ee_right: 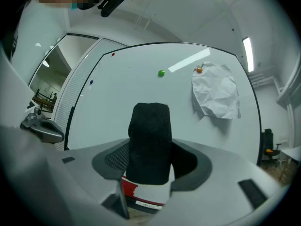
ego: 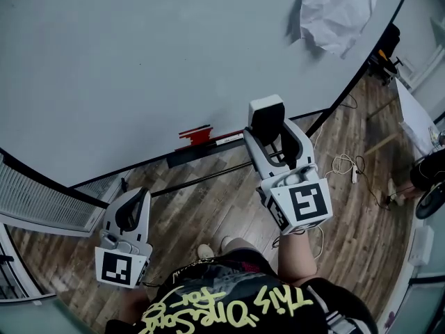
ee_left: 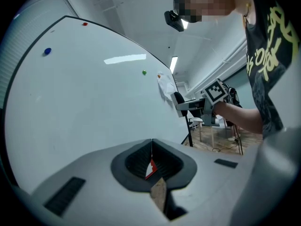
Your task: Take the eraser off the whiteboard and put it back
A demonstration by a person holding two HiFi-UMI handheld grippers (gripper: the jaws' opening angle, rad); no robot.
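My right gripper (ego: pixel 270 132) is shut on the eraser (ego: pixel 266 113), a white block with a black felt face. It stands upright between the jaws in the right gripper view, where the eraser (ee_right: pixel 149 145) fills the middle and points at the whiteboard (ee_right: pixel 141 93). In the head view the eraser sits just in front of the whiteboard (ego: pixel 139 61), above its tray (ego: pixel 208 147); I cannot tell whether it touches the board. My left gripper (ego: pixel 132 213) hangs low at the left, away from the board, jaws shut on nothing (ee_left: pixel 151 149).
A crumpled paper sheet (ego: pixel 339 9) is stuck to the board's upper right. A red object (ego: pixel 195 135) lies on the tray. Small magnets dot the board, one green (ee_right: pixel 161 73). Cables and a power strip (ego: pixel 353 170) lie on the wooden floor; a grille (ego: pixel 42 200) stands at the left.
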